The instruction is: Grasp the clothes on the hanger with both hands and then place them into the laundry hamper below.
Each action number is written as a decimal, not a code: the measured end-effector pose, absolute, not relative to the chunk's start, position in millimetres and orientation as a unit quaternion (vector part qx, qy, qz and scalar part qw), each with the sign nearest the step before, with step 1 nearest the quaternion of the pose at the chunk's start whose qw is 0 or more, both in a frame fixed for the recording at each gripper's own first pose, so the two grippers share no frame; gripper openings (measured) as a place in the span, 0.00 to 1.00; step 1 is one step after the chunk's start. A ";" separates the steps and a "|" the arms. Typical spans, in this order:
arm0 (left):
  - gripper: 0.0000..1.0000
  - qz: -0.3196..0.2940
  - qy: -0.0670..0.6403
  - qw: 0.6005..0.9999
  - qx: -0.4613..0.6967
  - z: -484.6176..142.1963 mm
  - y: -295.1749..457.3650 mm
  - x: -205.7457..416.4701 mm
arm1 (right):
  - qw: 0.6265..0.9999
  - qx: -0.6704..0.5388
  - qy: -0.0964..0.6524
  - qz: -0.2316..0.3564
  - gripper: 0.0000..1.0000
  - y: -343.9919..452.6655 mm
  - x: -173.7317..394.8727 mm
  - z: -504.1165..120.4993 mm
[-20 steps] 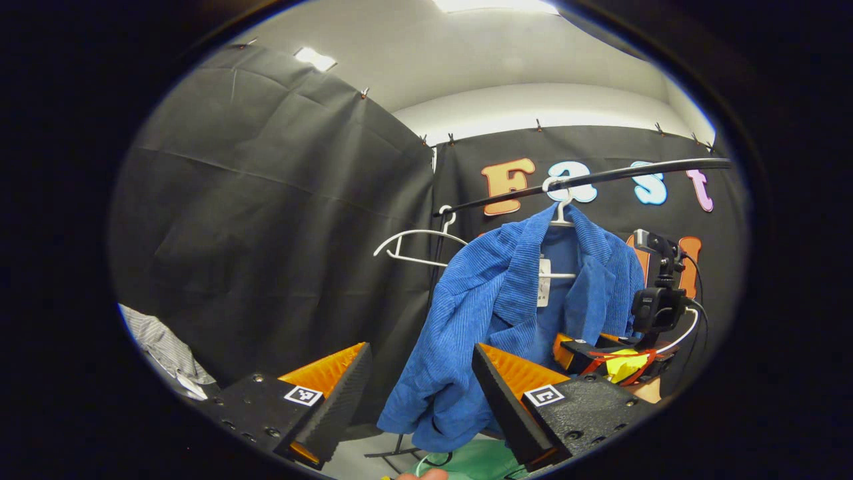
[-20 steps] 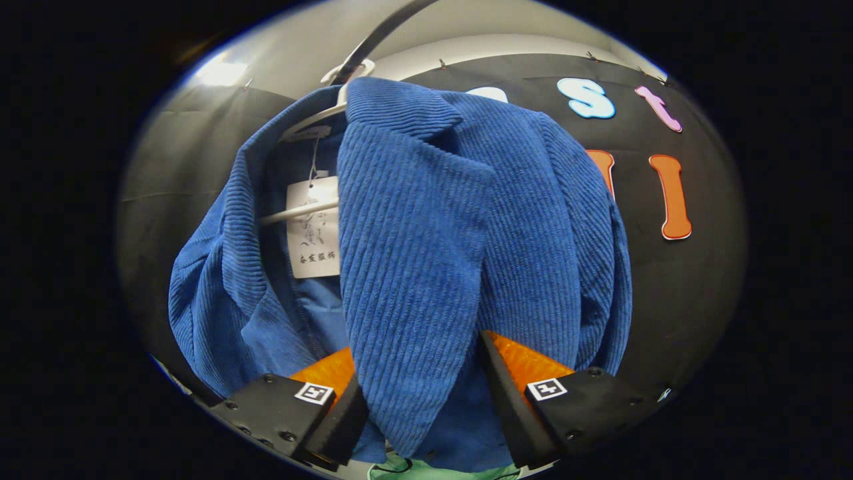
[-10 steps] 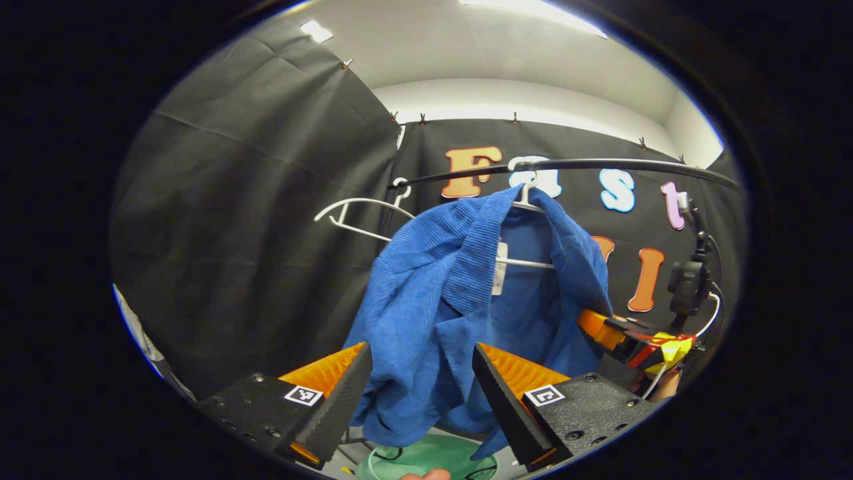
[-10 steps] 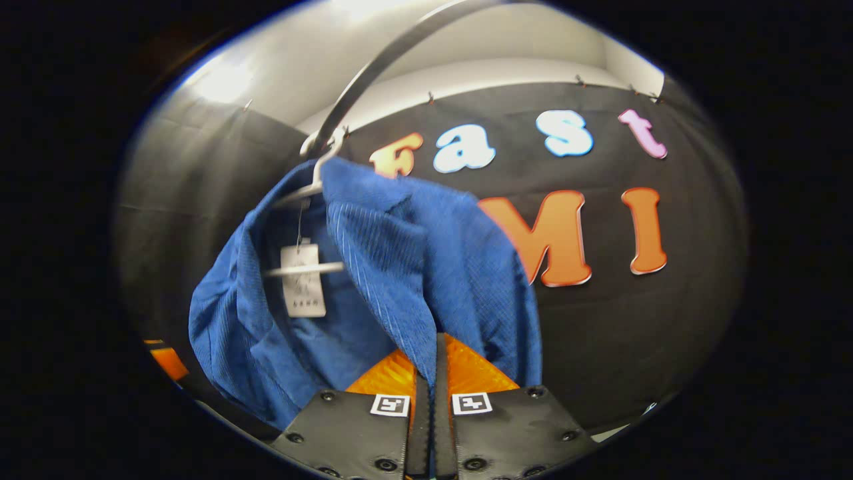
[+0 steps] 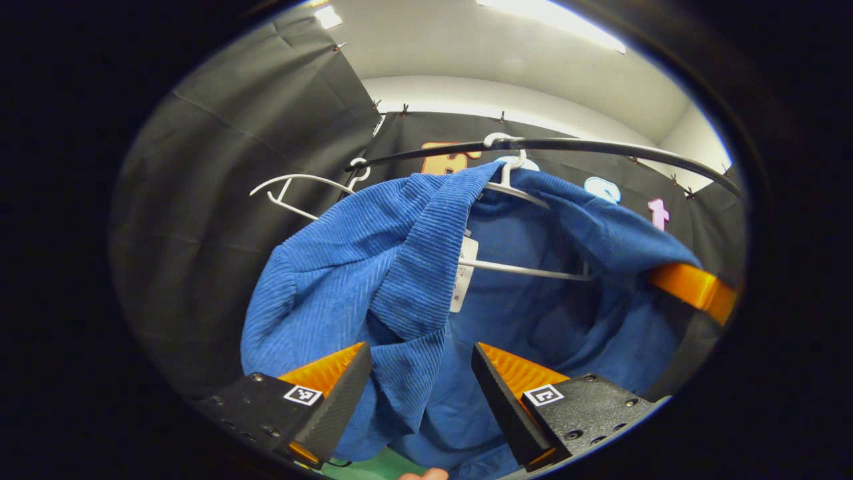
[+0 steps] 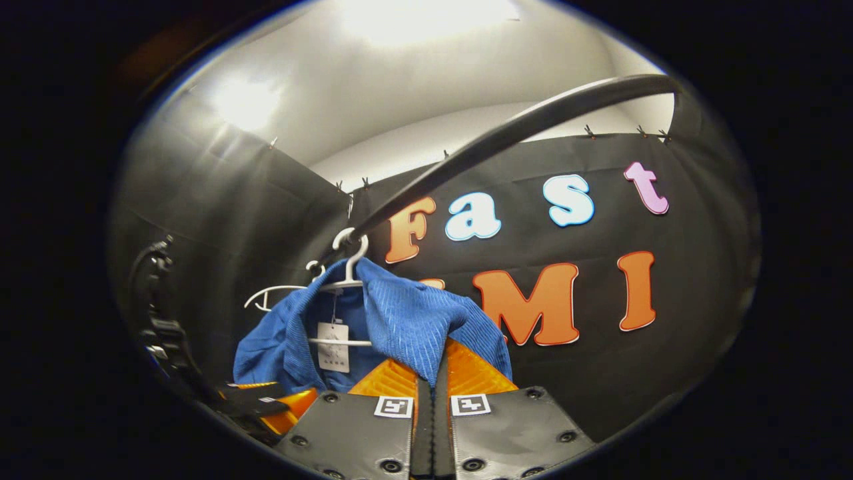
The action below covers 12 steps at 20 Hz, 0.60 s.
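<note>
In the left gripper view, the left gripper (image 5: 418, 383) is spread wide, its two fingers standing well apart with the left front panel and lapel of the blue jacket (image 5: 373, 267) hanging between them. The cloth falls close to the inner face of the left finger; whether either finger touches it I cannot tell, and nothing is clamped.

In the right gripper view, the right gripper (image 6: 433, 380) is clenched, its fingers pressed together with only a thin seam between them, and a fold of the jacket's (image 6: 406, 320) right front edge is pinched in that seam and pulled taut toward the camera.

Half a second ago the left gripper stood farther back, with the jacket smaller between its fingers and the green hamper plain below; now the jacket looms large and only a sliver of the green hamper (image 5: 373, 467) shows at the bottom edge. The right gripper was already clamped then, and has since drawn back, so the jacket looks smaller and stretched out.

The jacket is ribbed corduroy with a broad collar, hanging on a thin white hanger (image 5: 526, 200) hooked over the curved black rail (image 5: 600, 148). A white paper tag (image 5: 461, 283) dangles inside the collar. A second, bare white hanger (image 5: 300, 190) hangs near the rail's left end.
</note>
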<state>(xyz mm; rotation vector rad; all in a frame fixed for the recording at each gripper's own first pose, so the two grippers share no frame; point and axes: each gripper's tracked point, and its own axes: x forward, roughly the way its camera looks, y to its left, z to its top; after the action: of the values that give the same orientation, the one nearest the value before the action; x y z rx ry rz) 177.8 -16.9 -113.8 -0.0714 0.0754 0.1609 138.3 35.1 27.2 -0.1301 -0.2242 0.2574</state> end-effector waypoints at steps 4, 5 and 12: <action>0.95 0.136 -0.011 0.991 0.009 -115.2 -16.8 212.6 | 0.975 -0.098 -0.131 0.148 0.07 42.4 120.8 41.5; 0.91 0.156 -0.019 0.987 0.025 -117.3 -11.3 218.2 | 0.975 -0.101 -0.134 0.148 0.07 43.2 118.9 42.5; 0.95 0.251 -0.058 0.958 0.130 -119.5 45.3 193.5 | 0.976 -0.070 -0.127 0.160 0.07 36.7 119.9 37.1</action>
<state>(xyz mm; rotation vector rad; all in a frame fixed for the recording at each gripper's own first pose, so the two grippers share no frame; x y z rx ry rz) 193.5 45.3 -119.5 0.2647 -0.1183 0.5082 119.9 36.7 37.1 -0.1414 -0.2566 0.3217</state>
